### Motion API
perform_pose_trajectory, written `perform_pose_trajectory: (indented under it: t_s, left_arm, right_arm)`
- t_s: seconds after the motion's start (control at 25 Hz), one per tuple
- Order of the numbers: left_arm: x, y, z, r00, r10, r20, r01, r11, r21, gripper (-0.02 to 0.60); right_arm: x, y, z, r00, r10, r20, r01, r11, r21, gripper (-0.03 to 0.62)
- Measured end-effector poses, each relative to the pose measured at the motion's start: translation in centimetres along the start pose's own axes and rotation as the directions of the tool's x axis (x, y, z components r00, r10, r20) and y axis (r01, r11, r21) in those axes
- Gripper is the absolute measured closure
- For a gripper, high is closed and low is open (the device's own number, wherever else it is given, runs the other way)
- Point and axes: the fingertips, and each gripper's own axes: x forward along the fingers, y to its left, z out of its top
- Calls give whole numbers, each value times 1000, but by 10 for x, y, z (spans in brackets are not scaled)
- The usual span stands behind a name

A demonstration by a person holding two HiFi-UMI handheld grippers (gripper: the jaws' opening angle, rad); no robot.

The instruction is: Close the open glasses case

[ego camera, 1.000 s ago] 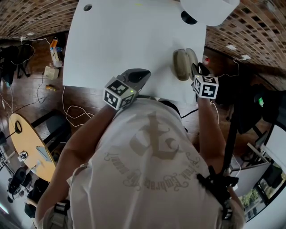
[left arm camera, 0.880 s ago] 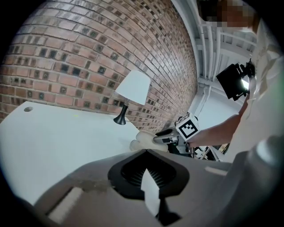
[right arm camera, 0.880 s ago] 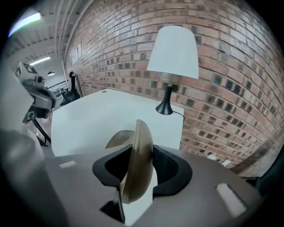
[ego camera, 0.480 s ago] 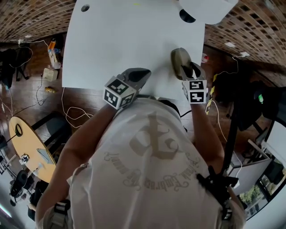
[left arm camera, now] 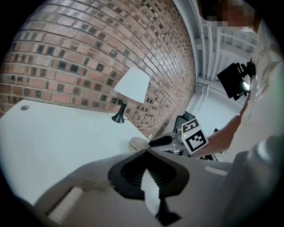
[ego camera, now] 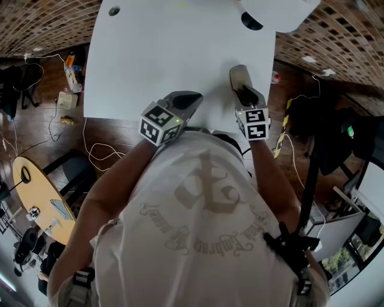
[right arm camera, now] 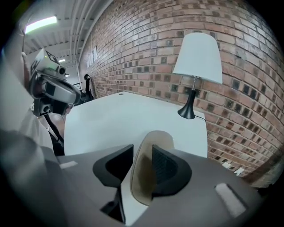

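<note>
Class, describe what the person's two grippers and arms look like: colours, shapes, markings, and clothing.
Both the left gripper and the right gripper have grey bodies, black ribbed jaw pads, and a cube with black-and-white square markers. The person wears a white short-sleeved T-shirt with a beige print. The right jaws have just been closing, with the beige glasses case between them.

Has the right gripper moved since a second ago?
Yes: right gripper shifted left relative to the lamp; jaws just closing, case between them.

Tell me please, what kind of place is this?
Probably an indoor workroom or studio: a brick wall, a white table with a lamp, and loose cables on a wooden floor.
</note>
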Motion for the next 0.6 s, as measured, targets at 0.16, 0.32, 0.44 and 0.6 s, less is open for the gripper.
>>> perform_pose_trajectory:
  t_s: [0.16,0.32,0.44,0.6]
  left_arm:
    - [0,1,-1,1000,2,-1,-2,1000,-1,574]
    - [0,1,-1,1000,0,-5,0,1000,1,575]
    - [0,0,-1,1000,-4,-9,4,1000,4,575]
    - [3,-2,-1,1000,-9,-9,9,1000,9,574]
  right_arm:
    - [2,-6,-2,999,-39,0,39,999,-10,524]
    - [3,-11,-1,998,-58,0,58,998,-20,579]
    - [4,-9,-2,998,-66,-8,66,997,-37,579]
    - [5,-9,-3,997,-78,-10,78,997,-29,580]
